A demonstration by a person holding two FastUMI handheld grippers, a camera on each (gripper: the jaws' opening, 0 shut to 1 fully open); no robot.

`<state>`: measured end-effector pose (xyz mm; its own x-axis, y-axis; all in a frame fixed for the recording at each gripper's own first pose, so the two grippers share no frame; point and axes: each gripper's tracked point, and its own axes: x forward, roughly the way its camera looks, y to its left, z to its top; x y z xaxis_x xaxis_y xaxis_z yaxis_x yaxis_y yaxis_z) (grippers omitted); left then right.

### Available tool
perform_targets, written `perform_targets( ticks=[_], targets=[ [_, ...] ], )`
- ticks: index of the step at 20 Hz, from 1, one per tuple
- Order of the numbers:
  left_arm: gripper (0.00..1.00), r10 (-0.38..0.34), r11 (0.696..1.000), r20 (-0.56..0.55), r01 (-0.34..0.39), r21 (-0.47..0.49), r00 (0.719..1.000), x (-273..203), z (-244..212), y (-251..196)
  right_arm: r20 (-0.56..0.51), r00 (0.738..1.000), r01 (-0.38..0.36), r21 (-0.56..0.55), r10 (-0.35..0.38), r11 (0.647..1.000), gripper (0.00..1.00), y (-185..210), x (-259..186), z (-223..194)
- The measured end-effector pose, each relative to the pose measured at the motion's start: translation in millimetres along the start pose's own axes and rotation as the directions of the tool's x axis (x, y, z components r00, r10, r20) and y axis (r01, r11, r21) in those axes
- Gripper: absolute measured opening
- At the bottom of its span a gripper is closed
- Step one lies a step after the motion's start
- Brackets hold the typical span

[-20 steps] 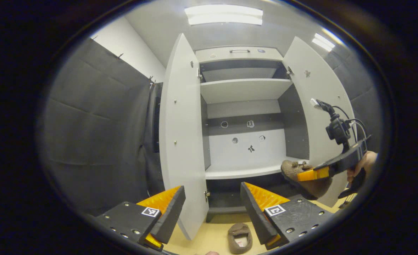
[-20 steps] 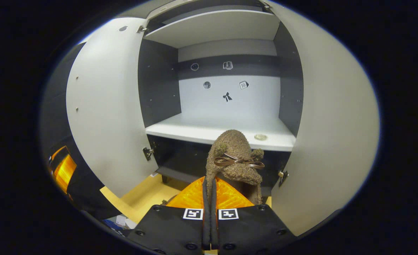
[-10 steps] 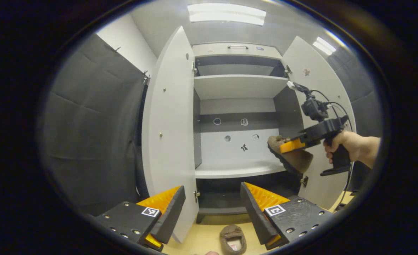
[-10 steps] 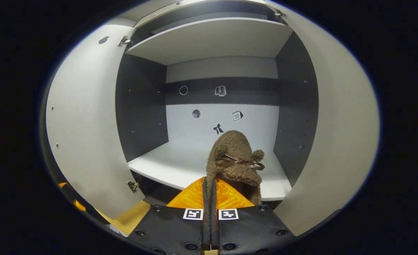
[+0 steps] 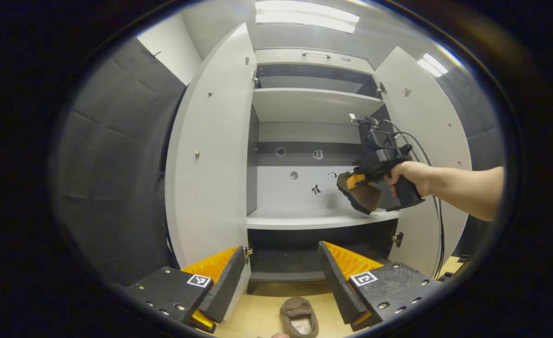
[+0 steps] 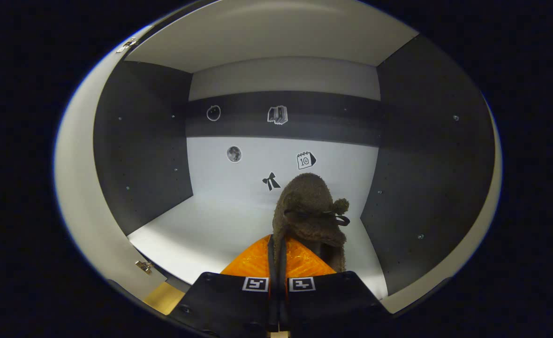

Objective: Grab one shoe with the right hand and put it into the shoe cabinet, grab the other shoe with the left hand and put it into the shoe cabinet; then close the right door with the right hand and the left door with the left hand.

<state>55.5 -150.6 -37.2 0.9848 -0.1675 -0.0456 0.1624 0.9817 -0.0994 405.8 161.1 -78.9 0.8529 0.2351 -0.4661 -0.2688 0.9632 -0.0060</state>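
Walls: you face dark padded panels (image 5: 117, 155), a white wall (image 5: 175, 44) above them.
Floor: your light wooden floor (image 5: 257, 319).
Light: ceiling lamps (image 5: 306, 14) overhead, lit.

1. Your left gripper (image 5: 281, 281) ends in 2 wedge-shaped fingers with ribbed inner faces, mounted on black blocks dotted with screws, each bearing 1 square black-and-white marker.
2. Your right gripper (image 6: 278, 263) shows the same black blocks, screws and 2 square markers side by side.
3. In the left gripper view, your right gripper (image 5: 351, 180) has a black pistol handle, a top-mounted camera and looping black cables.
4. Your forearm (image 5: 464, 190) is bare, no sleeve.
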Motion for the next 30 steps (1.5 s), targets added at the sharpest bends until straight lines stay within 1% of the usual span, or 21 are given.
perform_targets(
  ticks=[1,2,3,5,6,7,9,10,11,12,13,15,16,17,18,22,23,26,29,30],
  targets=[
    [0.91,0.001,1.000,-0.001,-0.001,-0.002,1.000,1,-1,0,-0.026,1.000,0.007,-0.001,-0.007,1.000,0.02,-1,7,-5],
    [0.91,0.002,1.000,-0.002,-0.002,-0.004,1.000,2,-2,2,-0.035,0.999,-0.003,0.004,0.003,1.000,0.04,1,11,-7],
    [0.91,0.004,1.000,-0.005,-0.004,-0.004,1.000,3,-3,4,-0.039,0.999,0.004,0.010,-0.004,1.000,0.03,1,12,-7],
    [0.91,0.009,1.000,-0.008,-0.009,0.001,1.000,3,-4,6,-0.014,0.999,0.038,0.000,-0.038,0.999,0.12,-5,14,-1],
    [0.91,0.011,1.000,-0.008,-0.011,0.003,1.000,2,-3,6,0.007,1.000,0.029,-0.002,-0.029,1.000,0.22,-1,9,3],
    [0.91,0.011,1.000,-0.008,-0.011,0.003,1.000,2,-4,7,0.025,0.999,0.030,-0.008,-0.029,1.000,0.34,0,5,6],
    [0.91,0.008,1.000,-0.010,-0.008,0.008,1.000,1,-5,7,0.075,0.997,0.021,-0.034,-0.018,0.999,0.72,6,-10,16],
    [0.91,0.005,1.000,-0.015,-0.005,0.010,1.000,1,-6,7,0.110,0.994,0.032,-0.051,-0.026,0.998,0.92,5,-20,20],
    [0.99,0.003,1.000,-0.019,-0.003,0.010,1.000,1,-8,8,0.151,0.988,0.040,-0.070,-0.029,0.997,1.00,6,-31,26],
    [0.99,-0.001,1.000,-0.026,0.001,0.008,1.000,1,-11,8,0.188,0.982,0.049,-0.083,-0.032,0.995,0.97,8,-40,30],
    [0.91,-0.004,1.000,-0.036,0.004,0.006,0.999,2,-16,8,0.219,0.975,0.055,-0.092,-0.034,0.994,0.98,10,-53,32],
    [0.91,-0.013,1.000,-0.058,0.013,-0.003,0.998,3,-25,6,0.265,0.964,0.051,-0.085,-0.027,0.995,0.98,14,-80,31],
    [0.99,-0.019,1.000,-0.072,0.018,-0.006,0.997,3,-32,5,0.290,0.957,0.046,-0.071,-0.023,0.996,0.97,15,-93,30],
    [0.99,-0.022,1.000,-0.088,0.022,-0.009,0.996,3,-41,5,0.315,0.949,0.042,-0.056,-0.022,0.998,0.98,17,-108,29],
    [0.91,-0.026,1.000,-0.109,0.025,-0.009,0.994,4,-50,5,0.337,0.941,0.040,-0.044,-0.023,0.998,0.97,16,-120,26],
    [0.91,-0.045,0.999,-0.196,0.046,0.002,0.980,4,-89,4,0.385,0.922,0.055,-0.067,-0.025,0.996,0.97,13,-167,4],
    [0.91,-0.052,0.999,-0.221,0.053,0.001,0.974,3,-102,4,0.395,0.918,0.054,-0.067,-0.024,0.996,0.98,13,-178,-2],
    [0.91,-0.062,0.998,-0.305,0.067,0.007,0.950,2,-141,4,0.413,0.911,0.021,-0.049,0.001,0.999,0.98,20,-206,-23],
    [0.92,-0.084,0.996,-0.374,0.089,-0.003,0.923,7,-177,-2,0.419,0.908,0.047,-0.057,-0.018,0.997,0.97,14,-232,-45],
    [0.91,-0.093,0.995,-0.399,0.098,-0.008,0.912,8,-189,-5,0.410,0.912,0.039,-0.054,-0.013,0.998,0.97,15,-239,-53]
  ],
)
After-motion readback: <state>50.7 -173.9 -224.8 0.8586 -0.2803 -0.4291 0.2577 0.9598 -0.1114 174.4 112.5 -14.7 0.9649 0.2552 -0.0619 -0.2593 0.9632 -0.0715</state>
